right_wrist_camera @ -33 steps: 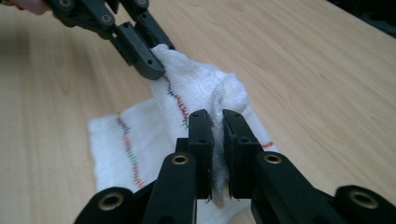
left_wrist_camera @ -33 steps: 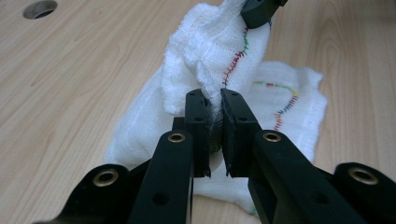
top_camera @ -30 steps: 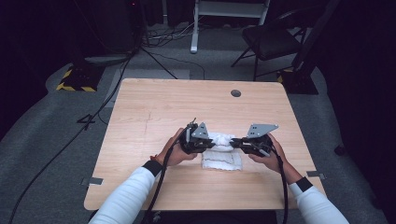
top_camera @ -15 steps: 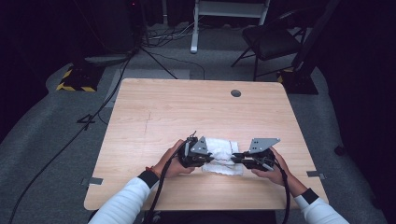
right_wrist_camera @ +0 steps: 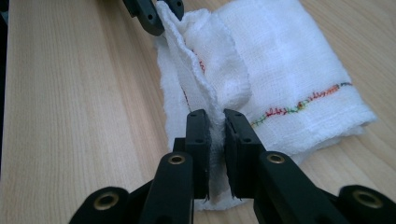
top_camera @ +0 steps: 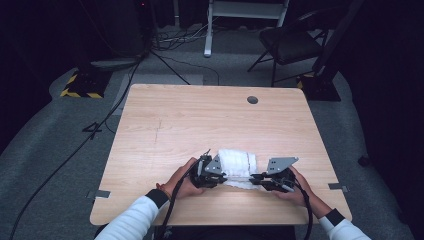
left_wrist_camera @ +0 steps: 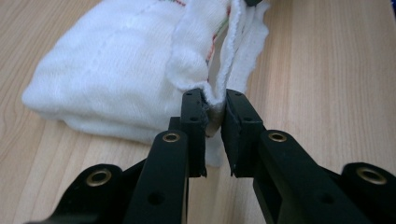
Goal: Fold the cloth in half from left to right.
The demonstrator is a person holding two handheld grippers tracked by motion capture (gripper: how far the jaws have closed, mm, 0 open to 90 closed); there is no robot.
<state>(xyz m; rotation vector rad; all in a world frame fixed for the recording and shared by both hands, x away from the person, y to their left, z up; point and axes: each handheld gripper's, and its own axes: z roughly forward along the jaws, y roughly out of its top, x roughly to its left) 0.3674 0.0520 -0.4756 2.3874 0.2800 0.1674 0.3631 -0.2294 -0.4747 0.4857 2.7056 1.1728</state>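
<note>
Cloth [top_camera: 238, 165]: white, soft, loosely folded gauze

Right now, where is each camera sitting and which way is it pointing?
High view: above the near table edge, looking forward and down; forearms, hands, left gripper, right gripper.
Left gripper view: rides the left gripper, looking along its jaws.
Right gripper view: rides the right gripper, likewise.
All share the white cloth, pinched at both ends.

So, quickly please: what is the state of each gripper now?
Left gripper: closed on an edge of the white cloth.
Right gripper: closed on the same cloth's edge, at the other end.
</note>
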